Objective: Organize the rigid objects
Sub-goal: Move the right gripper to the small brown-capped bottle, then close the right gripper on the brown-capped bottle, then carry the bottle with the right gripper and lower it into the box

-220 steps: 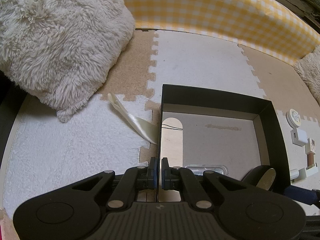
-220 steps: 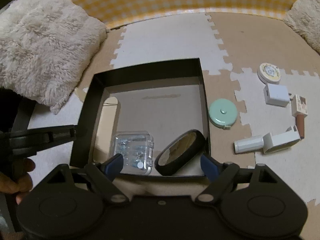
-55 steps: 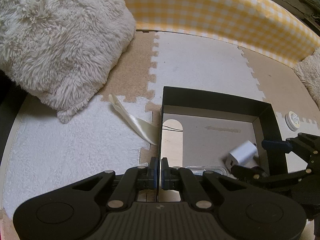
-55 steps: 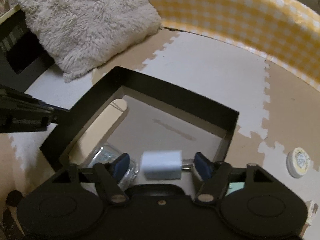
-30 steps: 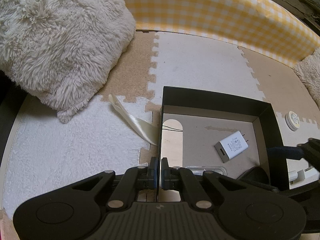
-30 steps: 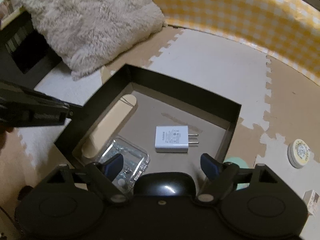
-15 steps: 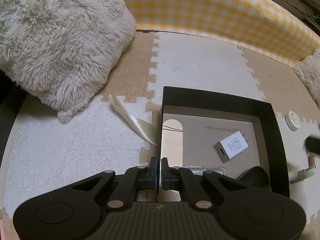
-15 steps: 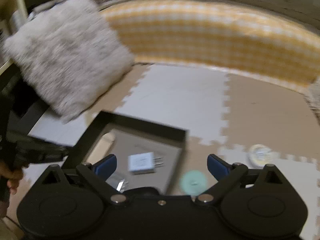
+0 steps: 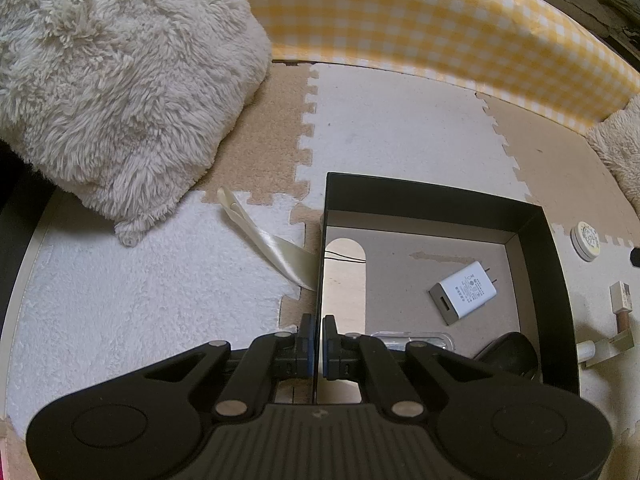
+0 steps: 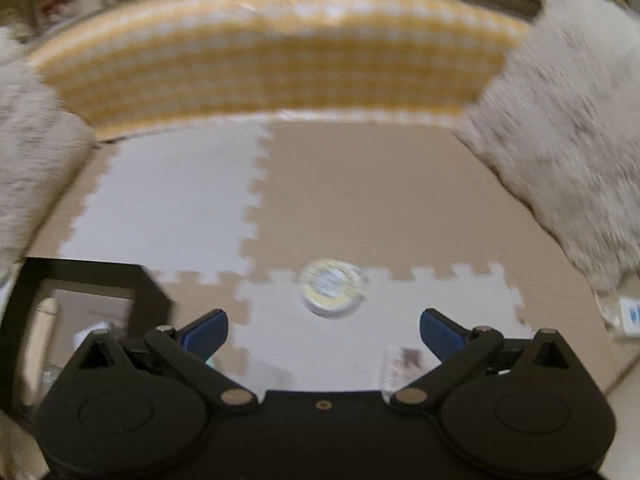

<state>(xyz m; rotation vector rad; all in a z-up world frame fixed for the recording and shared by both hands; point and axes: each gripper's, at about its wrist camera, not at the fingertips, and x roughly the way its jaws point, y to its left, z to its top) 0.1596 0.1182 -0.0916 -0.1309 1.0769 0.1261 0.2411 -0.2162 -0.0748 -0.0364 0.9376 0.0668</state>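
Note:
A black box (image 9: pixel 440 204) stands on the foam mat. My left gripper (image 9: pixel 316 338) is shut on its left wall. Inside lie a white charger (image 9: pixel 464 294), a clear plastic case (image 9: pixel 412 338) and a black tape roll (image 9: pixel 508 354). My right gripper (image 10: pixel 323 330) is open and empty, to the right of the box (image 10: pixel 100 276). A round white-and-yellow tin (image 10: pixel 334 290) lies on the mat just ahead of it, between the fingertips' line; the tin also shows in the left wrist view (image 9: pixel 586 238). The right wrist view is blurred.
A fluffy cushion (image 9: pixel 112 80) lies at the left and another (image 10: pixel 568 152) at the right. A yellow checked bumper (image 9: pixel 420 20) runs along the back. A cream ribbon (image 9: pixel 272 244) trails from the box. Small white items (image 9: pixel 618 304) lie right of the box.
My right gripper let go of the white charger in the box, drew back out and swung right, now facing the round tin. My left gripper has stayed clamped on the box wall.

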